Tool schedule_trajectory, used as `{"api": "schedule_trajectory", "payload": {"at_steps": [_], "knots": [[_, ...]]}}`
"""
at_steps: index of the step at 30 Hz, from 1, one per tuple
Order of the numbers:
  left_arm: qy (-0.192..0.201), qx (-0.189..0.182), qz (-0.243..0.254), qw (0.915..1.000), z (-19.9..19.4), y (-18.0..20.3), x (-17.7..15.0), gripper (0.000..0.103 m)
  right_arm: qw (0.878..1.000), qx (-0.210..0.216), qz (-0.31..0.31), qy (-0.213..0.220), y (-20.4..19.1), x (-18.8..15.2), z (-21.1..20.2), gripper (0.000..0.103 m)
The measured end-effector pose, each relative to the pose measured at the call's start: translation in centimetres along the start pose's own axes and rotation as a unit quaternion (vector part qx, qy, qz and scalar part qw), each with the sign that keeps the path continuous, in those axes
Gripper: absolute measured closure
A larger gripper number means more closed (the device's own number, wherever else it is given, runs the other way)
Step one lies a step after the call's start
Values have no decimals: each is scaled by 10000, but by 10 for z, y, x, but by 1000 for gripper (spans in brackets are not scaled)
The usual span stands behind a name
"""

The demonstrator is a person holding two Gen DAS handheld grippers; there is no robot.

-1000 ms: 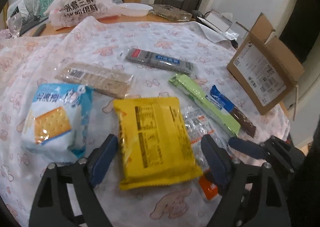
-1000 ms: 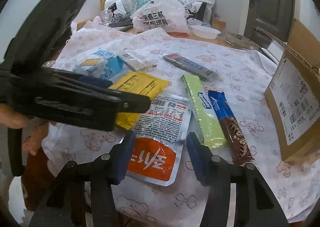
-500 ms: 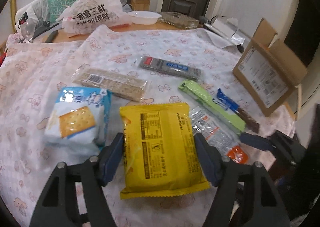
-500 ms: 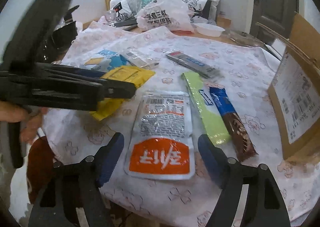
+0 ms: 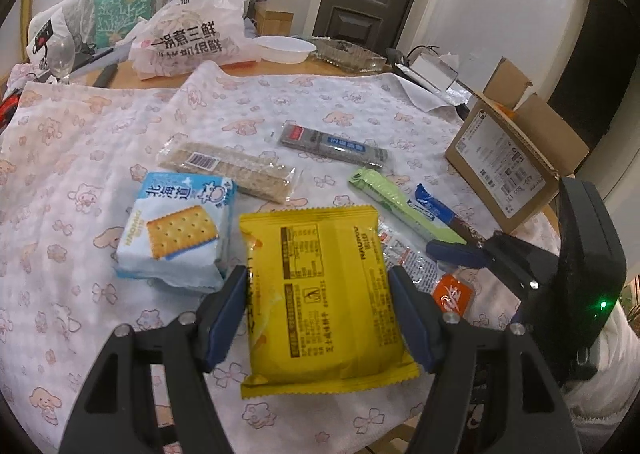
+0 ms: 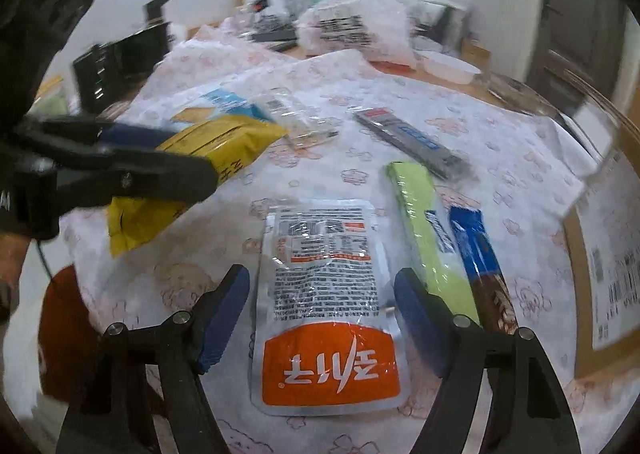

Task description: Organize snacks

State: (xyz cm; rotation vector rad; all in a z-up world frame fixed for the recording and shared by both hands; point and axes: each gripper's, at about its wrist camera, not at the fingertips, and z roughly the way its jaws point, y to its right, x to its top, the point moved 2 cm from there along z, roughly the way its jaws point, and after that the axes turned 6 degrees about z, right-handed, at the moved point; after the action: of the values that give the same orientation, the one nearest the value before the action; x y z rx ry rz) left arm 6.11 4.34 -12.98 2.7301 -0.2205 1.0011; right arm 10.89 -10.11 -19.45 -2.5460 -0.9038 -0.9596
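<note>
The yellow biscuit pack (image 5: 320,294) is sitting between the pads of the left gripper (image 5: 318,314), lifted clear of the counter (image 5: 60,214) at its near end, as the right wrist view is showing; the pads are pressing its two long edges, so it is being carried, probably toward the cardboard box (image 5: 508,162). The silver and orange pouch (image 6: 328,314) is lying flat on the cloth just beside it, framed by the right gripper (image 6: 320,318), whose jaws are standing wide and touching nothing. The green bar (image 6: 424,230), blue bar (image 6: 476,250) and blue cracker pack (image 5: 176,230) are waiting loose, likely for later sorting.
</note>
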Motion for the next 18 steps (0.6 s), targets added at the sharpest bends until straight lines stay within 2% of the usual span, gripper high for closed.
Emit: {"api": "schedule_trajectory", "payload": {"at_steps": [5,7,12,18], "knots": [[0,13,-5,10000,0,-1,0,36,9996,216,-193,-4,7,-2,-2,28],[-23,11,-20,10000,2,-1,0,36,9995,231,-201,36,8,-3,-5,39],[-27,47,-32,10000,3,-1,1,36,9996,184,-227,-22,4,-3,-7,39],[144,165,-34,9998,-14,1,6,36,9992,245,-119,291,1,5,-28,39]]}}
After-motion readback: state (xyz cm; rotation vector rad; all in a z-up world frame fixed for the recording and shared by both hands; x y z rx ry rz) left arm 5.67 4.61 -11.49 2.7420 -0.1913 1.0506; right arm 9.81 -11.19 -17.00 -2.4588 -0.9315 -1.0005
